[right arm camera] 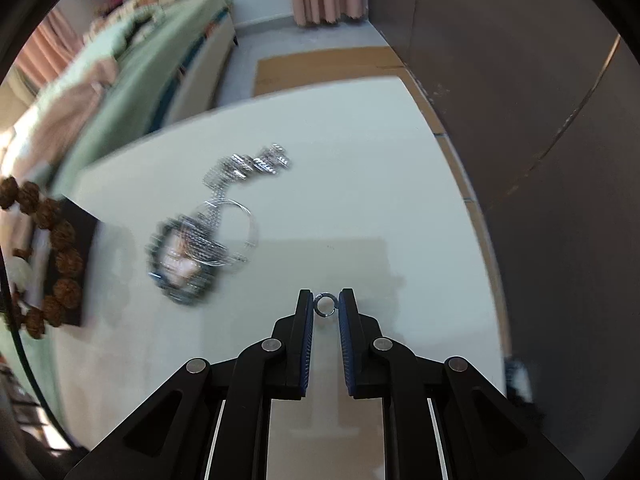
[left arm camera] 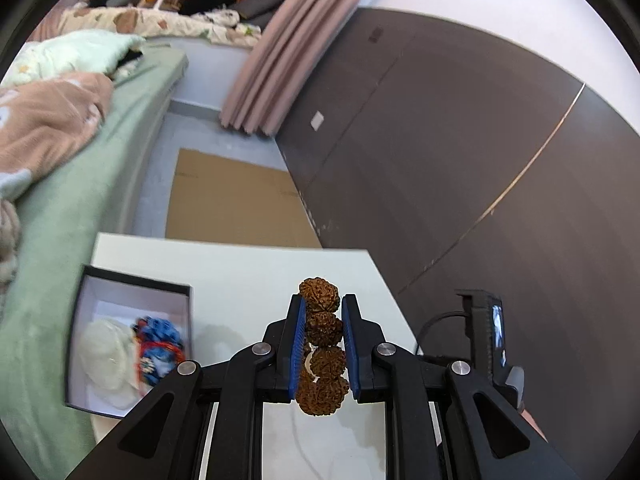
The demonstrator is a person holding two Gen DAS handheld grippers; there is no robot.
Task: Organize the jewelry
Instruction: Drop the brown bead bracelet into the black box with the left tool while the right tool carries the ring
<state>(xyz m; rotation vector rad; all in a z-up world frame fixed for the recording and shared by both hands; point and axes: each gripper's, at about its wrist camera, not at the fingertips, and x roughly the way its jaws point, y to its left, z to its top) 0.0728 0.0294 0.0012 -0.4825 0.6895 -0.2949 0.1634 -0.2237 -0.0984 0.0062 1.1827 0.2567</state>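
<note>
Your left tongs [left arm camera: 323, 320] clamp the bracelet [left arm camera: 322, 344], right tongs [right arm camera: 326, 306] pinch a ring [right arm camera: 325, 305]; next, carry both to the box [left arm camera: 132, 280].

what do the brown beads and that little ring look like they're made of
Brown bead bracelet, gripped by the left gripper: probably natural seeds or nuts, rudraksha-like; matte, deeply wrinkled, knobbly surfaces, uneven brown tone.

Small ring, between the right gripper's fingers: likely metal, silver-coloured and shiny; it shows bright glints and a thin, clean hoop. Which metal can't be told.
</note>
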